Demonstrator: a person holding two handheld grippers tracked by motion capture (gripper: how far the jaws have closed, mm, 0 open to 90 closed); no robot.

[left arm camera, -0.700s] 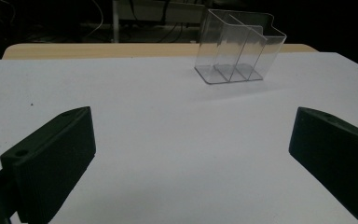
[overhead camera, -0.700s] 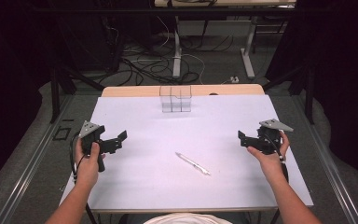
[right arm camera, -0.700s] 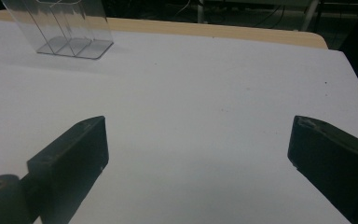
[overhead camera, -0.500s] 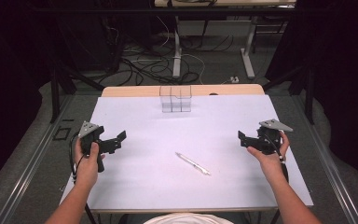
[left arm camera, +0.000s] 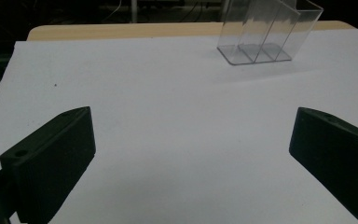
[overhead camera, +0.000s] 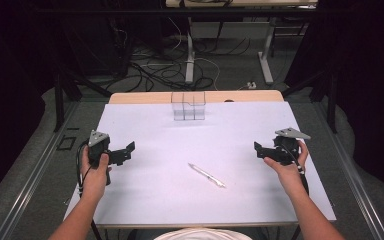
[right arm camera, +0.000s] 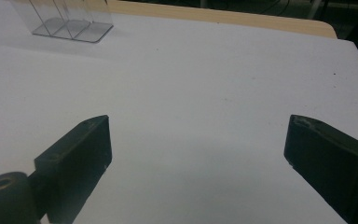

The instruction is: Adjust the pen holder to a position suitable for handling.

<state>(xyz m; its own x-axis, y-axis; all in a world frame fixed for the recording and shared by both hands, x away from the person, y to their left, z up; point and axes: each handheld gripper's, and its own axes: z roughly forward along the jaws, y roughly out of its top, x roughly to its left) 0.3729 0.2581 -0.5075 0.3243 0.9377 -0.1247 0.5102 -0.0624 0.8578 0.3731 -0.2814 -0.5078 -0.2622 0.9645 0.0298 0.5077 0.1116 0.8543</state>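
A white pen (overhead camera: 206, 175) lies slantwise on the white table top (overhead camera: 160, 200), a little right of the middle. A clear plastic holder (overhead camera: 188, 105) with three compartments stands at the back centre; it also appears as the holder (left arm camera: 266, 33) in the left gripper view and the holder (right arm camera: 65, 19) in the right gripper view. My left gripper (overhead camera: 126, 152) hovers over the left side of the table, open and empty (left arm camera: 191, 149). Over the right side my right gripper (overhead camera: 260, 149) is held open too, with nothing between its jaws (right arm camera: 198, 158). Both point inward, well apart from the pen.
The wooden table edge (overhead camera: 240, 96) shows behind the white sheet. Cables and metal table legs (overhead camera: 190, 60) lie on the floor beyond. A dark curtain borders both sides.
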